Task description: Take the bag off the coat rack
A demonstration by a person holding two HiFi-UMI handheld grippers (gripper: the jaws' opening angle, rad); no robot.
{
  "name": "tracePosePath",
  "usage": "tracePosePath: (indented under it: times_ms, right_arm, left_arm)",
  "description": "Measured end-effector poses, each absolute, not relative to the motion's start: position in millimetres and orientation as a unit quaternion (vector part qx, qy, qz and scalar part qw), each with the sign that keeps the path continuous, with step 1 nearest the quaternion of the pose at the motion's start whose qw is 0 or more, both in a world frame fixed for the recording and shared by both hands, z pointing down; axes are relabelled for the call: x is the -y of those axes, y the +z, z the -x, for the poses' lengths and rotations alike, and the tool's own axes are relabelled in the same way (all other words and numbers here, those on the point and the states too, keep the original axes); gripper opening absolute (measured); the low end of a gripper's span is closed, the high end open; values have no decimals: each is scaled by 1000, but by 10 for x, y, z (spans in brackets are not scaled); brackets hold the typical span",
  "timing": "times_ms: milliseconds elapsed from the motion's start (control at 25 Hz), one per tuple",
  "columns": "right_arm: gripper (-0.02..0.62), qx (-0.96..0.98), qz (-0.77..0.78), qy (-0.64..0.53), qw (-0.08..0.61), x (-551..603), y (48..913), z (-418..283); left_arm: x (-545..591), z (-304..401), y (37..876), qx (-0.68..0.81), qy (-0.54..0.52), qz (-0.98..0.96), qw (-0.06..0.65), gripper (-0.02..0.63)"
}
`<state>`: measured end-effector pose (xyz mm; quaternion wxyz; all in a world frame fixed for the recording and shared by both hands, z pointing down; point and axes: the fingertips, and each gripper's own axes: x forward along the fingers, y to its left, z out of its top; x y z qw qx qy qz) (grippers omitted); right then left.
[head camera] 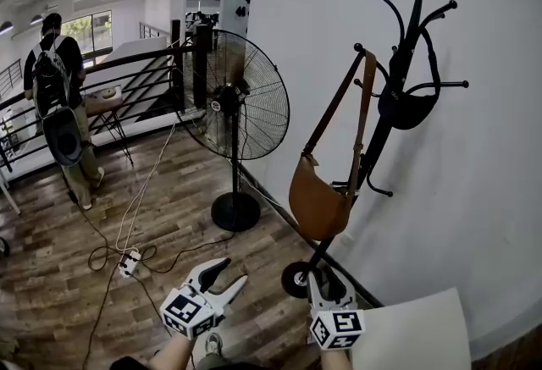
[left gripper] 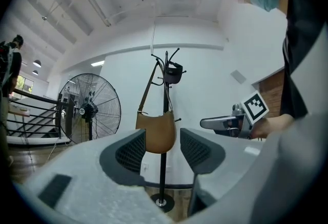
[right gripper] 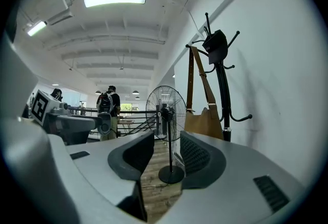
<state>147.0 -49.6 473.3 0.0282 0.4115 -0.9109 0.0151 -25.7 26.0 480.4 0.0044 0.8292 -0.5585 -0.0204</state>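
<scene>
the left gripper point(left gripper: 163, 135) has its jaws apart, nothing between the pads; beyond the gap a brown bag point(left gripper: 155, 136) hangs by its strap on a black coat rack point(left gripper: 164, 177) against the white wall; a standing fan point(left gripper: 89, 109) is left of it; the right gripper point(left gripper: 211, 123) shows at right

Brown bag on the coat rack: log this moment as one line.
brown bag: hanging by strap on coat rack | left gripper: open, empty | right gripper: open, empty | step: bag not yet touched
</scene>
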Motion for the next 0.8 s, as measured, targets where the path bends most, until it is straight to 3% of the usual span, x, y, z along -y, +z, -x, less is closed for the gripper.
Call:
tracePosePath:
  times_ms: [800]
  right_arm:
    - [153, 842, -539, 14, 10, 1314, 4534, -751]
  left_arm:
    - [952, 1231, 4728, 459, -8, -888, 5, 207]
